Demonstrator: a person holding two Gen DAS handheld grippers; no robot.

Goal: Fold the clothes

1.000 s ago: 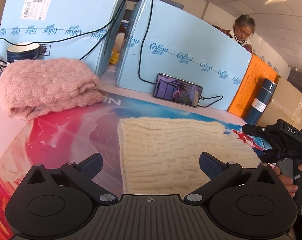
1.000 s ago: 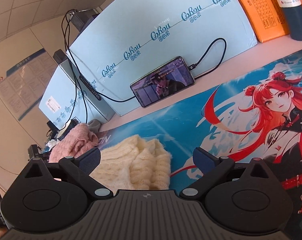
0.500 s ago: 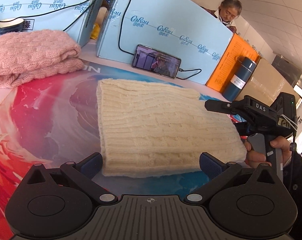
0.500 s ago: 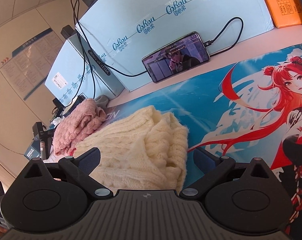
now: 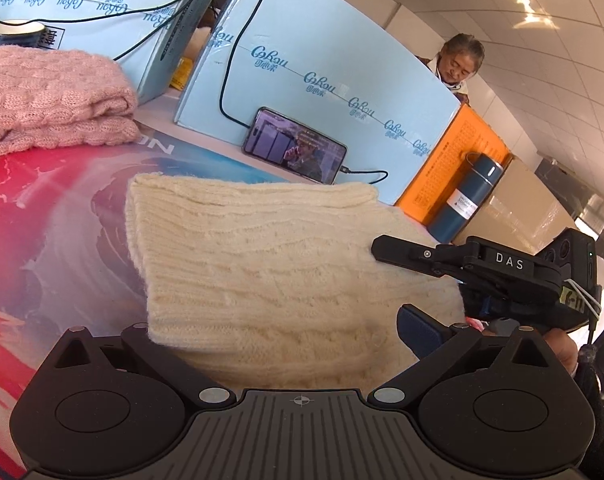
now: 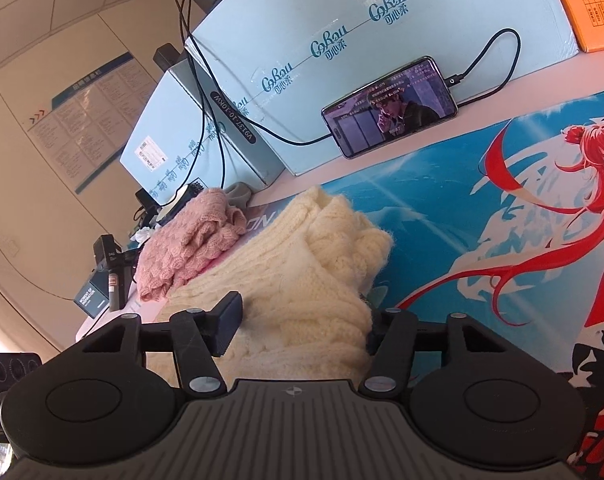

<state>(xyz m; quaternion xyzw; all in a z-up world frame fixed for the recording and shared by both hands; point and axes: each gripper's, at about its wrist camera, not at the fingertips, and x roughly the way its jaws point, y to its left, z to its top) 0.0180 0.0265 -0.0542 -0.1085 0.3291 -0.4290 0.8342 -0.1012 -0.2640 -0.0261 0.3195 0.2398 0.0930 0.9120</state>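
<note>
Right wrist view shows the right claw (image 6: 302,320), whose jaws have just been closing, clenched on the near edge of one cream knitted sweater (image 6: 302,272) lying folded on the worktop (image 6: 521,76). Left wrist view shows the left claw (image 5: 274,332) released, jaws wide around the sweater's near corner. At 10 o'clock lies one pink sweater (image 5: 50,100); at 12, one phone (image 5: 294,150) leans against two blue boxes (image 5: 333,60).
</note>
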